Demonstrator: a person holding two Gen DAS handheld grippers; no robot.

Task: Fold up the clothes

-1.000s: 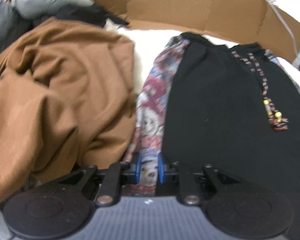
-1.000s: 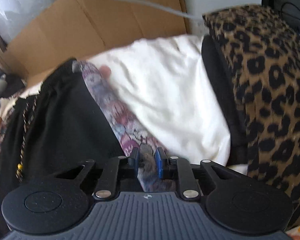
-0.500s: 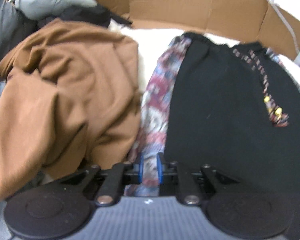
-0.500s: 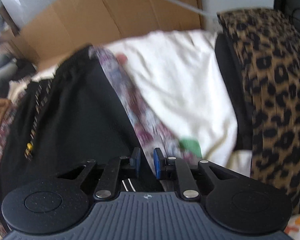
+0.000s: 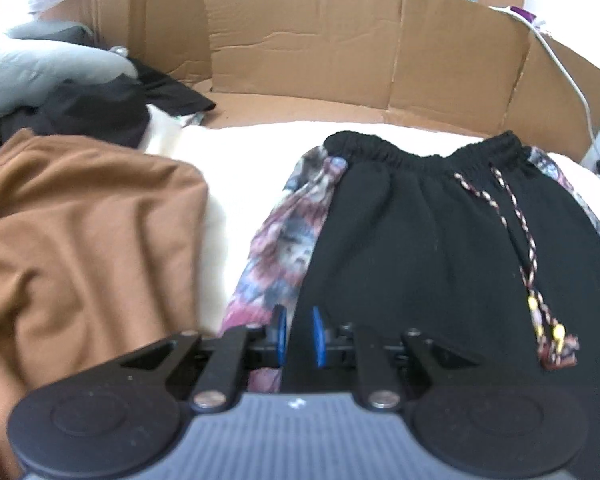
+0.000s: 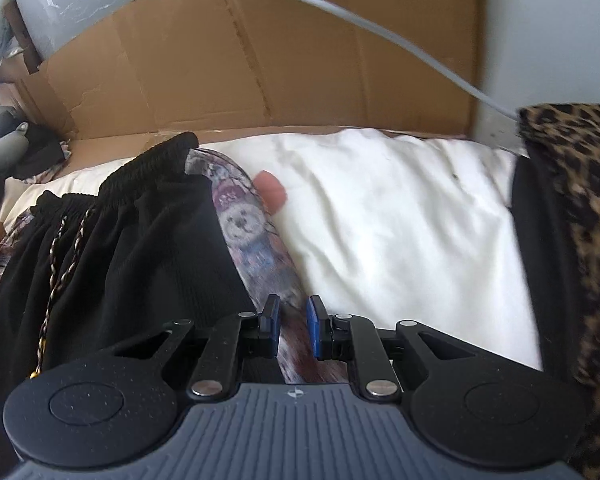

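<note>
Black pants with an elastic waistband, a braided drawstring and patterned side panels lie flat on a white sheet. My left gripper is shut on the pants' left edge, where the black cloth meets the panel. In the right wrist view the same pants show their right patterned panel. My right gripper is shut on that panel near its lower end. The cloth below both grips is hidden by the gripper bodies.
A rumpled brown garment lies left of the pants, with grey and black clothes behind it. Cardboard walls stand at the back. Leopard-print fabric borders the right. A grey cable crosses the cardboard. A small pink thing lies beside the panel.
Both grippers have shifted while holding the pants' sides. The waistband now sits lower in both views and more cardboard shows. Black cloth, not the pattern, now fills the left gripper's gap.
</note>
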